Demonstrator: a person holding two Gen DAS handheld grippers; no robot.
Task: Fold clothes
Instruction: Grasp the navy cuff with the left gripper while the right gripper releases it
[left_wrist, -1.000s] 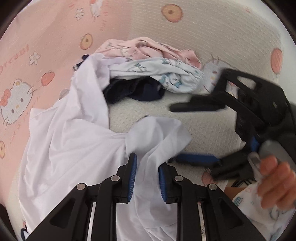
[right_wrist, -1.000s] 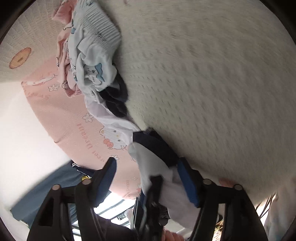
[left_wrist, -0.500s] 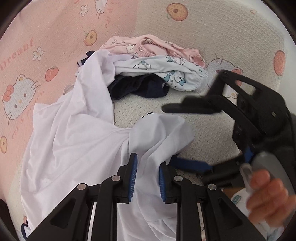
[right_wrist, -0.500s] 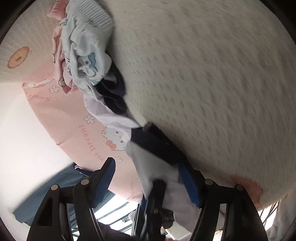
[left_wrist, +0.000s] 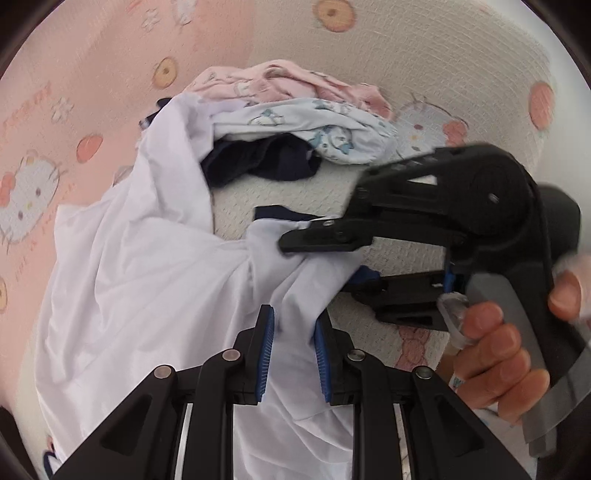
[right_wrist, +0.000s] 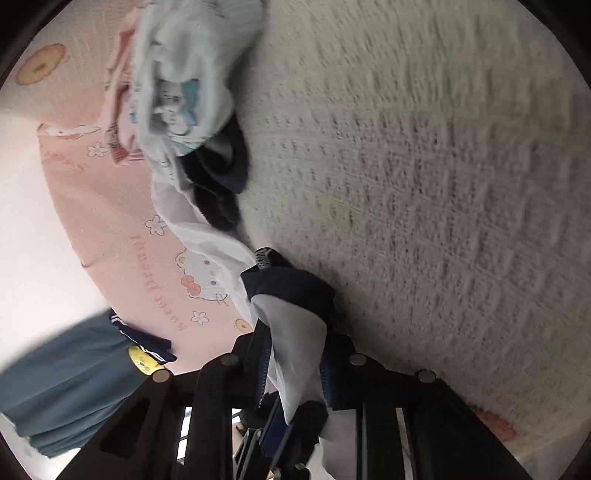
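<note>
Left wrist view shows the fold barely begun. A white garment (left_wrist: 147, 280) with a dark navy sleeve cuff lies rumpled across the bed (left_wrist: 436, 92), part on the pink cartoon-print sheet (left_wrist: 74, 96) and part on the cream textured cover. No clean crease or squared edge shows in it yet; the body is bunched in loose ridges and one sleeve is drawn up toward the camera.

Both grippers are on that sleeve. The left gripper (left_wrist: 293, 354) has its jaws closed on a gathered fold of white cloth, the blue pads pressing it from both sides. The right gripper (left_wrist: 332, 262), held in the person's hand (left_wrist: 498, 354), has just been closing its jaws; the right wrist view shows white fabric and the navy cuff (right_wrist: 291, 284) pinched between them, so it now grips the sleeve end.

Behind the white garment, a heap of other clothes waits unfolded: a pink piece (left_wrist: 280, 81), a pale blue printed piece (left_wrist: 325, 129) and a dark navy piece (left_wrist: 258, 162), all crumpled together and touching. No finished, stacked item appears in either view.

By my reading, the work is at the stage of spreading the first garment flat. Laying it out, folding it and then handling the whole heap all remain.
</note>
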